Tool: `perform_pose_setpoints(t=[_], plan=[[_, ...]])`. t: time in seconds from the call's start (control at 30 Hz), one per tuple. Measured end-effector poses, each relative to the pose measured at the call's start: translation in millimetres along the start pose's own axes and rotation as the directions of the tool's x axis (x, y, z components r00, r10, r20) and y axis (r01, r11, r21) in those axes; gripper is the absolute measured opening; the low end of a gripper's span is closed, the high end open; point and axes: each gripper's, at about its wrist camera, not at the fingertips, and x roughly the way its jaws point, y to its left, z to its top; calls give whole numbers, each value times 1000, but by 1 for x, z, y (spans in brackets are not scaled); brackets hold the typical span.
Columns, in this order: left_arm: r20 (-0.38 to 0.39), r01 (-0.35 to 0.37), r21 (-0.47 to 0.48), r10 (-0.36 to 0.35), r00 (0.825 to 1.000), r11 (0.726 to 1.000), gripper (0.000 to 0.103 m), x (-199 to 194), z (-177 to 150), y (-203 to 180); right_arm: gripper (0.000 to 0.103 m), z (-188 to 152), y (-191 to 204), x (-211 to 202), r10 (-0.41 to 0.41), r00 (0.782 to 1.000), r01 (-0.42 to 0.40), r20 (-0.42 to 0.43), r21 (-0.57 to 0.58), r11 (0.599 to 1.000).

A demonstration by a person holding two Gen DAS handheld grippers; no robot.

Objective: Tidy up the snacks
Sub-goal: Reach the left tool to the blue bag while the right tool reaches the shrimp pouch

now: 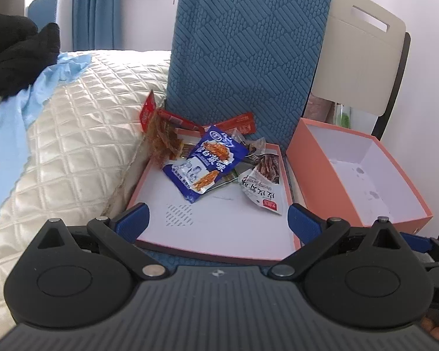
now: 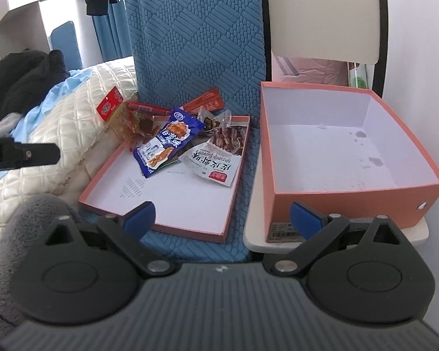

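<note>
Looks like this is right at the start of the sorting: nothing's been picked up yet and the deep box [image 2: 336, 158] on the right is totally empty, just a few stains on its floor. All the snacks are piled at the far end of the shallow lid [image 1: 213, 228], which sits on a blue chair seat. The left gripper [image 1: 216, 219] hovers at the near edge of the lid, fingers [image 1: 137, 216] spread wide with nothing between them, not touching anything as far as I can tell. The pile is straight ahead of those fingers and a bit beyond them: a blue packet [image 1: 203, 163] on top, a white shrimp packet [image 1: 260, 190] ahead and to the right, and red packets [image 1: 161, 128] further off to the left leaning over the lid's rim toward the quilt [image 1: 73, 134]. The right gripper [image 2: 222, 216] is wide open too and holds nothing; from its camera the lid's near corner is ahead on the left finger's side and the box's front wall is just past the right finger [image 2: 304, 219]. My guess for the next move: push a gripper forward and down onto the blue packet since it's on top and loose, pinch an edge, then carry it right into the box. Crinkly bags like these will probably slide, so a flat low approach seems smart.
</note>
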Motion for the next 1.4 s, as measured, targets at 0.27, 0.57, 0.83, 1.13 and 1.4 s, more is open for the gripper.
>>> perform_pose_setpoints(t=[0.27, 0.57, 0.83, 1.13, 1.4], plan=[[-32, 19, 5, -19, 999, 1000, 102, 36, 7, 0, 96, 0, 4, 22, 4, 1000, -4, 3, -30, 1000], [-75, 43, -73, -48, 996, 996, 102, 76, 20, 15, 92, 1, 10, 50, -10, 1000, 12, 24, -84, 996], [-109, 42, -79, -50, 993, 996, 102, 109, 30, 16, 88, 8, 17, 78, -3, 999, 7, 39, -125, 992], [-136, 40, -84, -51, 989, 996, 102, 144, 44, 17, 87, 19, 26, 104, -8, 997, 23, 81, -180, 983], [-172, 28, -110, -47, 984, 994, 102, 184, 49, 23, 84, 19, 36, 142, -12, 998, 28, 66, -240, 970]])
